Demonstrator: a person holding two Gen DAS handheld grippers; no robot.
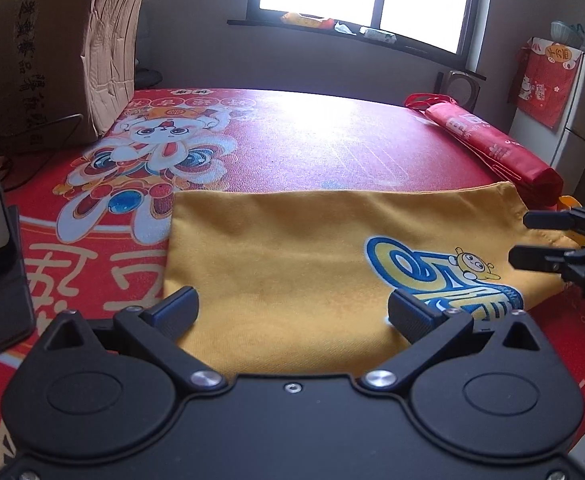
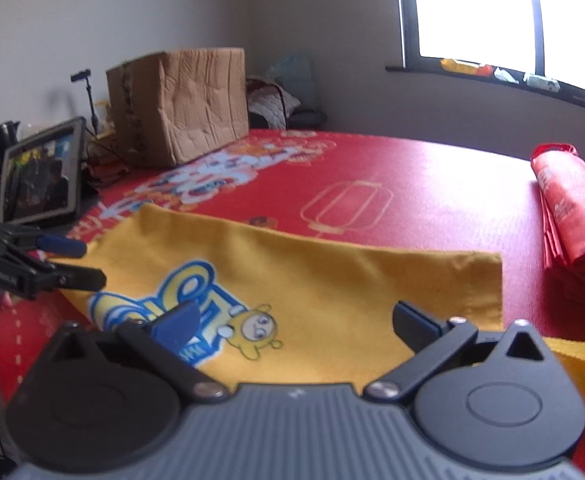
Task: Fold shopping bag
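Note:
A yellow cloth shopping bag point(image 1: 284, 248) with a blue and yellow cartoon print lies flat on the red printed table mat point(image 1: 312, 136). It also shows in the right wrist view point(image 2: 332, 280), with its yellow strap point(image 2: 572, 356) trailing off to the right. My left gripper point(image 1: 292, 312) is open and empty, just above the bag's near edge. My right gripper point(image 2: 296, 320) is open and empty over the bag's near edge by the print. The right gripper shows in the left wrist view point(image 1: 532, 236) at the bag's right end. The left gripper shows in the right wrist view point(image 2: 76, 260) at the bag's left end.
A folded red bag point(image 1: 488, 140) lies at the mat's right side, also in the right wrist view point(image 2: 572, 208). A cardboard box point(image 1: 64, 56) stands at the back left. A tablet point(image 2: 40, 176) on a stand sits at the left edge. A window sill point(image 1: 332, 28) runs behind.

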